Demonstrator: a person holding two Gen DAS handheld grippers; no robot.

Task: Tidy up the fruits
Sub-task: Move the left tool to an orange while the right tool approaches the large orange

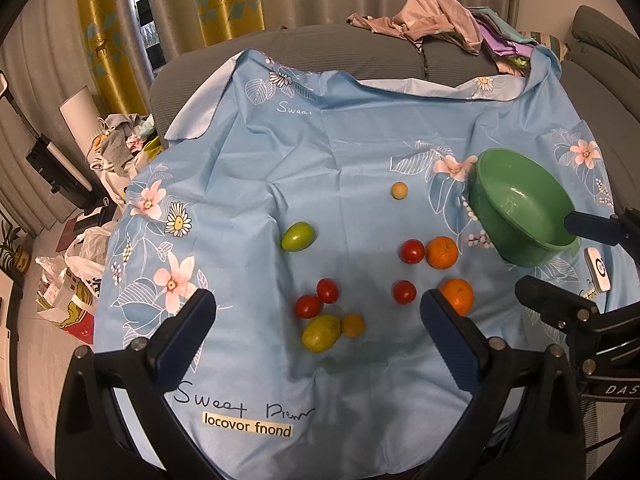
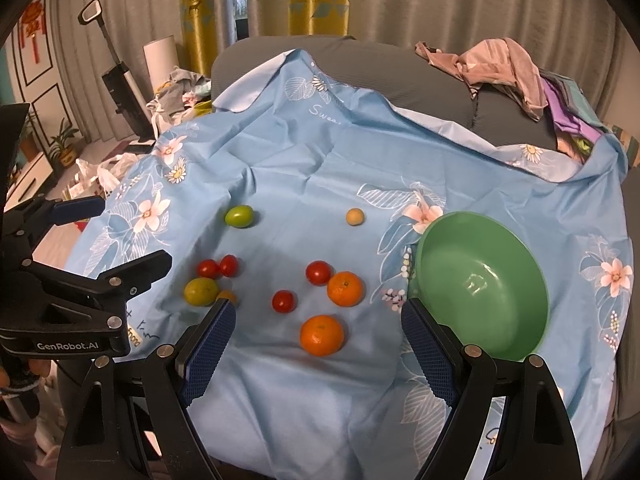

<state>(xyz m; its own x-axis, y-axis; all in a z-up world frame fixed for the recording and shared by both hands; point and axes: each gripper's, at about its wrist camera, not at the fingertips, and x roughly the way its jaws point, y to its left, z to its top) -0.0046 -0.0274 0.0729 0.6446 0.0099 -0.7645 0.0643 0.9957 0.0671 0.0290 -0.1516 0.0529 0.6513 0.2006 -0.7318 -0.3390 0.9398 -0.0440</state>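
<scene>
Fruits lie scattered on a blue flowered cloth (image 1: pixel 340 152): two oranges (image 1: pixel 441 252) (image 1: pixel 458 296), several red tomatoes (image 1: pixel 412 251), two green fruits (image 1: pixel 298 236) (image 1: pixel 321 332) and two small yellow fruits (image 1: pixel 399 191) (image 1: pixel 353 325). An empty green bowl (image 1: pixel 516 208) (image 2: pixel 480 284) stands at the right. My left gripper (image 1: pixel 318 312) is open above the near fruits. My right gripper (image 2: pixel 318 320) is open, with one orange (image 2: pixel 322 335) between its fingers' line of sight, the other orange (image 2: pixel 345 288) beyond it. The bowl sits just right of its right finger.
The cloth covers a grey sofa (image 1: pixel 360 52). A pile of clothes (image 1: pixel 440 16) lies on the sofa back at the right. Bags and clutter (image 1: pixel 80 272) sit on the floor at the left. A small white device (image 1: pixel 597 269) lies near the bowl.
</scene>
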